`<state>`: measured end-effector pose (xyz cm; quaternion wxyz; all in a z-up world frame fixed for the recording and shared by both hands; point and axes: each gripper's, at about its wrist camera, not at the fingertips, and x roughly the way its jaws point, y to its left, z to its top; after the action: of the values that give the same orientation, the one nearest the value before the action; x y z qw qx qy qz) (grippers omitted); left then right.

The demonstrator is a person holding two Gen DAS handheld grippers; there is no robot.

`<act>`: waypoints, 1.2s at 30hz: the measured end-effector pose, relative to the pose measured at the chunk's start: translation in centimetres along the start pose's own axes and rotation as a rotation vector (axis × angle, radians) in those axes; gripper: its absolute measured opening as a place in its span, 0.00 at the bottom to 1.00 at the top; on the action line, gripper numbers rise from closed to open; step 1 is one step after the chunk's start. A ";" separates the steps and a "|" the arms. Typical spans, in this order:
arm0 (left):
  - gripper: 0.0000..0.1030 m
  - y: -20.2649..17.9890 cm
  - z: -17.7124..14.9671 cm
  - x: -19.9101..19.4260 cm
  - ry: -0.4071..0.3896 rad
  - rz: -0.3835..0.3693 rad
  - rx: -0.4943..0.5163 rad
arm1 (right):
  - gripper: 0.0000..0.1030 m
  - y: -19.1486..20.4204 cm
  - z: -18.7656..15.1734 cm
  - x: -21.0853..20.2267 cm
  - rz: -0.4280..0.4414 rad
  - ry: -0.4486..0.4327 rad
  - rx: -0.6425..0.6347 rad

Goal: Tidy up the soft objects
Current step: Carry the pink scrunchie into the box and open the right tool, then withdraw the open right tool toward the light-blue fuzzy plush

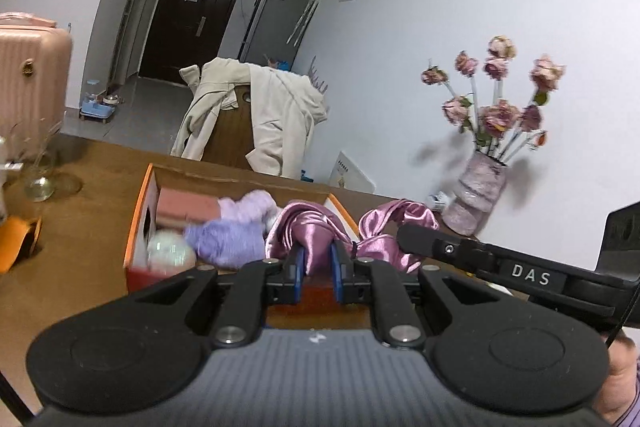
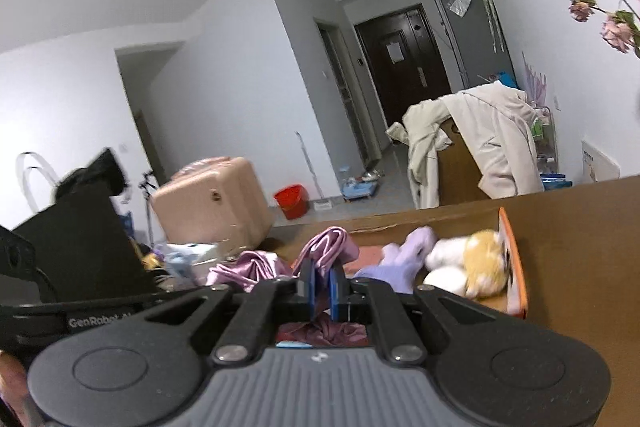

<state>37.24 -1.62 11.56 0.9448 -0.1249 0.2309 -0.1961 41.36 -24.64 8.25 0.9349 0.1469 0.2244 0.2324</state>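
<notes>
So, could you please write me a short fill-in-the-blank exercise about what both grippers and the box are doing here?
1. Both the left gripper and the right gripper are shut on the shiny ____ satin cloth.
2. The cardboard box has an ____ rim.
3. Inside the box lies a fluffy ____ soft item.
4. The vase on the table holds dried ____.

Missing words: pink; orange; purple; flowers

Soft, even indoor light; fisheye-bent edges, slight motion blur.
</notes>
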 end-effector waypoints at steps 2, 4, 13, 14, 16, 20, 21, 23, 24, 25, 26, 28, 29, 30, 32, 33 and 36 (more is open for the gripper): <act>0.14 1.1 1.1 2.5 0.021 0.025 0.006 | 0.06 -0.9 1.2 3.0 -0.008 0.038 -0.004; 0.14 2.9 1.6 4.6 0.046 0.056 -0.001 | 0.06 -1.8 1.7 6.3 0.002 0.084 0.010; 0.15 9.5 -0.2 11.3 0.207 0.190 0.111 | 0.07 -2.8 -2.1 19.6 0.008 0.286 -0.010; 0.15 9.7 -0.4 11.9 0.211 0.200 0.138 | 0.07 -2.8 -2.7 20.3 0.001 0.295 -0.015; 0.15 10.2 -0.6 13.0 0.232 0.221 0.165 | 0.07 -3.2 -3.3 21.6 -0.009 0.311 -0.015; 0.17 10.6 -1.8 13.6 0.278 0.186 0.194 | 0.10 -3.3 -4.6 22.7 -0.033 0.360 -0.054; 0.19 10.6 -2.0 13.4 0.265 0.185 0.210 | 0.11 -3.1 -4.8 22.9 -0.033 0.371 -0.069; 0.40 10.9 -1.8 12.8 0.249 0.185 0.204 | 0.14 -3.1 -5.0 22.4 -0.028 0.378 -0.082; 0.49 11.0 -1.5 12.5 0.231 0.172 0.192 | 0.15 -3.0 -5.0 22.2 -0.026 0.381 -0.088; 0.55 11.2 -1.0 11.8 0.190 0.164 0.175 | 0.15 -3.0 -5.0 22.0 -0.023 0.382 -0.092; 0.55 11.1 -0.4 11.3 0.157 0.171 0.164 | 0.15 -3.0 -4.9 21.9 -0.018 0.383 -0.097; 0.45 10.9 0.7 10.8 0.101 0.186 0.157 | 0.15 -2.8 -4.8 21.6 -0.008 0.388 -0.103; 0.30 10.7 1.0 10.9 0.092 0.193 0.156 | 0.16 -2.6 -4.7 21.4 -0.009 0.390 -0.106; 0.26 10.6 1.1 11.4 0.102 0.201 0.163 | 0.17 -2.5 -4.7 21.4 -0.014 0.391 -0.107; 0.22 10.3 1.0 12.2 0.135 0.229 0.166 | 0.19 -2.4 -4.6 21.2 -0.024 0.392 -0.101; 0.22 10.2 1.0 12.1 0.139 0.236 0.163 | 0.19 -2.4 -4.4 21.0 -0.025 0.391 -0.098; 0.22 9.9 1.2 10.9 0.131 0.223 0.151 | 0.23 -2.0 -3.6 19.5 -0.026 0.370 -0.105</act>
<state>49.85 2.68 5.19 0.9504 -0.0138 0.2889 -0.1143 55.80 -15.98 -2.49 0.8870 0.0497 0.3818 0.2549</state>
